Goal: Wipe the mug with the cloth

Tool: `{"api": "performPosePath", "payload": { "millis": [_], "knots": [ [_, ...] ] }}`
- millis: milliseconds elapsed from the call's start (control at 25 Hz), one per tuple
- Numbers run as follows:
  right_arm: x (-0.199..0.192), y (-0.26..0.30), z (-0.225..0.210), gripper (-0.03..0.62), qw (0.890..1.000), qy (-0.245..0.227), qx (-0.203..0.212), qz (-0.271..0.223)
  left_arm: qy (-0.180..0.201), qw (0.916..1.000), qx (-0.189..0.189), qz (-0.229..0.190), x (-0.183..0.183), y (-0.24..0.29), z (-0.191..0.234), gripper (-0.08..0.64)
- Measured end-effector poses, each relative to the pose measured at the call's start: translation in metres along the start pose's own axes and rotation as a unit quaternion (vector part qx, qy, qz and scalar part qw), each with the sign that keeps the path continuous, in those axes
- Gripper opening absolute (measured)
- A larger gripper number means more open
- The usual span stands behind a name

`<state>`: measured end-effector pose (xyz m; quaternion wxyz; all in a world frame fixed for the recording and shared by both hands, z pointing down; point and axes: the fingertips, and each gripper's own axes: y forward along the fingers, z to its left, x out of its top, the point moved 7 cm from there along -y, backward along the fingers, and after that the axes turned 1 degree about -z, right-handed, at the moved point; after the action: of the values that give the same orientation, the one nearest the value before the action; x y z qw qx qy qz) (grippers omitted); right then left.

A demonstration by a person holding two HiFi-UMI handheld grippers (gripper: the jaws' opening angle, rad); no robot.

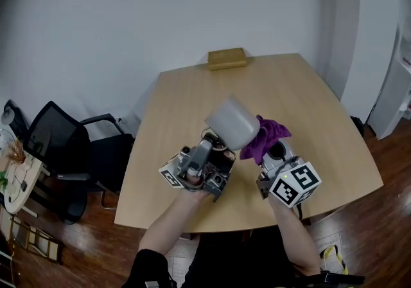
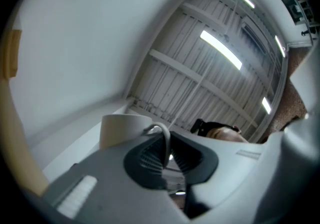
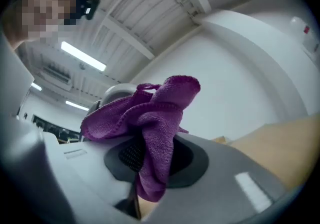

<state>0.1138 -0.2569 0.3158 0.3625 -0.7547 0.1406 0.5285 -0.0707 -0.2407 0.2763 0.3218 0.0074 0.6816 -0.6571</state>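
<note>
**Mug raised by its handle, purple cloth at its side**

Above a pale wooden table [image 1: 308,97], a person works with a gripper in each hand. The left gripper [image 1: 215,145] has the white mug [image 1: 232,123] clear of the tabletop. Its jaws are drawn almost together on the thin loop of the handle [image 2: 164,140], which stands pinched between the two dark pads. Gripping there seems a deliberate choice, since it leaves the whole wall of the mug bare for wiping. The gripper points steeply upward, so the mug sits tipped in the air in front of the person, its side turned toward the other hand.

The right gripper [image 1: 273,150] is clamped on the purple cloth [image 1: 266,135]. Its jaws are closed on a bunched fold, and a loose wad spills out beyond the tips. That free wad is likely the working face, soft enough to follow the mug's curve.

From the head view, the cloth lies against or just beside the mug's right flank. Whether it actually presses on the surface cannot be told. The right gripper view shows the cloth [image 3: 150,118] with the mug's rounded grey shape [image 3: 114,92] close behind it.

The wiping looks to be either under way or about to begin. At the far edge of the table, a small tan box [image 1: 227,58] stands well apart from the work.
</note>
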Motion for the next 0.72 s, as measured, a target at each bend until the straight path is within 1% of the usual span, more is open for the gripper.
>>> {"api": "performPosePath", "payload": {
  "millis": [40, 80, 120, 160, 200, 240, 280, 360, 400, 480, 520, 600, 640, 680, 720],
  "knots": [
    [0.005, -0.003, -0.009, 0.081, 1.0, 0.021, -0.01, -0.002, 0.007, 0.9998, 0.004, 0.019, 0.0, -0.001, -0.001, 0.037],
    [0.016, -0.008, -0.012, 0.081, 0.999, 0.028, -0.013, -0.02, 0.015, 0.9991, 0.01, 0.038, 0.0, -0.001, -0.002, 0.037],
    [0.031, -0.013, -0.012, 0.081, 0.999, 0.021, -0.008, -0.043, 0.022, 0.9982, 0.016, 0.054, 0.0, 0.001, -0.003, 0.037],
    [0.048, -0.016, -0.007, 0.081, 0.998, 0.003, 0.001, -0.065, 0.027, 0.9974, 0.02, 0.065, 0.001, 0.002, -0.003, 0.037],
    [0.064, -0.018, -0.001, 0.08, 0.996, -0.019, 0.013, -0.084, 0.028, 0.9971, 0.022, 0.067, 0.002, 0.002, -0.003, 0.037],
    [0.076, -0.018, 0.006, 0.08, 0.994, -0.04, 0.026, -0.096, 0.024, 0.9977, 0.021, 0.06, 0.004, 0.001, -0.002, 0.037],
    [0.083, -0.018, 0.013, 0.081, 0.993, -0.055, 0.038, -0.102, 0.017, 0.9987, 0.018, 0.044, 0.005, -0.001, -0.001, 0.037],
    [0.08, -0.014, 0.027, 0.08, 0.991, -0.069, 0.061, -0.102, -0.002, 0.9999, 0.011, 0.001, 0.008, -0.005, 0.002, 0.037],
    [0.071, -0.012, 0.034, 0.08, 0.99, -0.076, 0.069, -0.096, -0.013, 0.9997, 0.009, -0.02, 0.009, -0.004, 0.002, 0.037],
    [0.047, -0.004, 0.045, 0.08, 0.989, -0.105, 0.076, -0.073, -0.031, 0.9981, 0.006, -0.052, 0.01, -0.001, 0.003, 0.037],
    [0.035, 0.001, 0.048, 0.08, 0.987, -0.126, 0.076, -0.058, -0.034, 0.9975, 0.003, -0.062, 0.01, 0.002, 0.003, 0.037],
    [0.014, 0.01, 0.048, 0.08, 0.983, -0.165, 0.072, -0.023, -0.03, 0.9973, 0.003, -0.067, 0.013, 0.005, 0.004, 0.037],
    [0.006, 0.012, 0.044, 0.08, 0.983, -0.173, 0.065, -0.001, -0.028, 0.9972, 0.004, -0.069, 0.014, 0.004, 0.004, 0.037],
    [-0.001, 0.012, 0.039, 0.08, 0.983, -0.171, 0.056, 0.021, -0.029, 0.9969, 0.005, -0.073, 0.014, 0.002, 0.003, 0.037],
    [-0.005, 0.012, 0.035, 0.08, 0.986, -0.158, 0.048, 0.037, -0.031, 0.9965, 0.005, -0.078, 0.014, 0.0, 0.002, 0.037]
  ]
}}
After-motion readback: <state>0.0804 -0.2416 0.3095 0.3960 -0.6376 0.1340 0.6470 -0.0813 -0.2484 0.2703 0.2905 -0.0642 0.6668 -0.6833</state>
